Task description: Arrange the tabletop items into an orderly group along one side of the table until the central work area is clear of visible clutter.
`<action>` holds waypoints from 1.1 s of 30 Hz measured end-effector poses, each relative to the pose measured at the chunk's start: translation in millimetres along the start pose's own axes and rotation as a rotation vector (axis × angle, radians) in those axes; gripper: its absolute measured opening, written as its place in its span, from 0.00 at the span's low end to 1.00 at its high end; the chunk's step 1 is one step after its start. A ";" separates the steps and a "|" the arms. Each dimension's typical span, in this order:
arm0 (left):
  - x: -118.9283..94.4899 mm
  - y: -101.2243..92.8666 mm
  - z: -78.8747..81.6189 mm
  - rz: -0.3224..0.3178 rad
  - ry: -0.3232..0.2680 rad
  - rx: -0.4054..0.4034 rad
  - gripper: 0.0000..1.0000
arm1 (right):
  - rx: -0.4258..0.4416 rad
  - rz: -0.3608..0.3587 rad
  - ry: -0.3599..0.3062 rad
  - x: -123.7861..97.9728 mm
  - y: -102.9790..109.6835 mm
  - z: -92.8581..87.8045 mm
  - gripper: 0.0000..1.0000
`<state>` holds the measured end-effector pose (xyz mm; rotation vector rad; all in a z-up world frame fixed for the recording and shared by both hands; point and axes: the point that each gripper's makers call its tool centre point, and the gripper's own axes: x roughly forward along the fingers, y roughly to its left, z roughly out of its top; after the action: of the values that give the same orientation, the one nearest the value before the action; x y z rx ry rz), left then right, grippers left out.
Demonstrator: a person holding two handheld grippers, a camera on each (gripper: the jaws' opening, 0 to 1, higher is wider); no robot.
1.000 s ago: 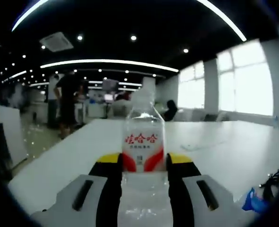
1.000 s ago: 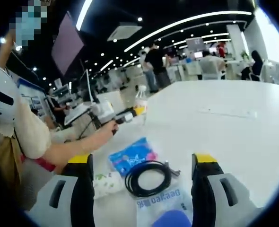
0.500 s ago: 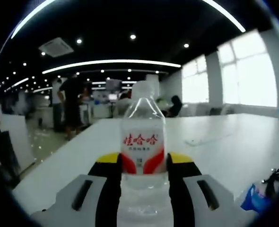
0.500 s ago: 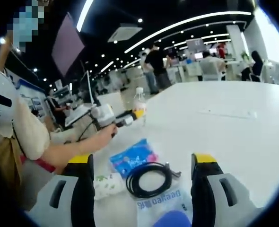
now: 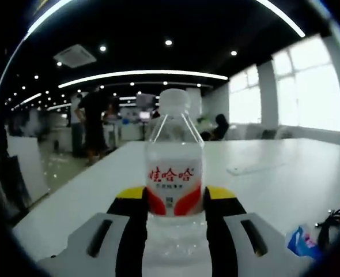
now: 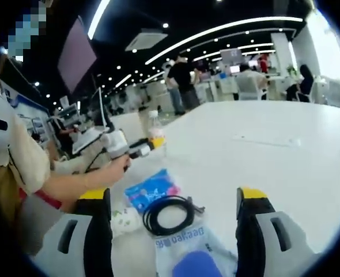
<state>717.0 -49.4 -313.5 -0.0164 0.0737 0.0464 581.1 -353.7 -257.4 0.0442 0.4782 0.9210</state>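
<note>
1. A clear water bottle [image 5: 174, 173] with a white cap and a red-and-white label stands upright, clamped between two yellow-tipped jaws.
2. A blue packet [image 6: 151, 189] lies flat on the white table [image 6: 274, 167].
3. A coiled black cable [image 6: 169, 214] rests just beside it, on a clear bag [image 6: 187, 241] with blue lettering.
4. A small white patterned packet [image 6: 124, 219] lies left of the coil.

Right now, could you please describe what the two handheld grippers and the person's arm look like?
Each gripper, left gripper and right gripper, has two black jaws tipped with yellow, mounted on pale grey bodies with a dark slot in each. In the right gripper view, the left gripper looks white with a black and yellow tip. The person's arm is bare below a loose cream short sleeve.
</note>
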 end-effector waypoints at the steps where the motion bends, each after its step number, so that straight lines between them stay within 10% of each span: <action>1: -0.6 0.1 -0.3 0.007 0.008 0.001 0.35 | -0.009 -0.022 0.013 -1.9 -4.5 -1.8 0.90; 19: -10.4 -3.4 -9.9 0.081 0.085 0.001 0.36 | -0.070 -0.109 0.146 -18.4 -19.1 -13.5 0.96; 33: -9.9 -3.7 -14.5 0.091 0.128 -0.022 0.40 | -0.020 -0.090 0.127 -18.3 -15.7 -9.6 0.96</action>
<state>706.3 -53.8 -327.2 -0.0376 0.2023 0.1374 579.6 -379.0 -262.8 -0.0540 0.5840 0.8431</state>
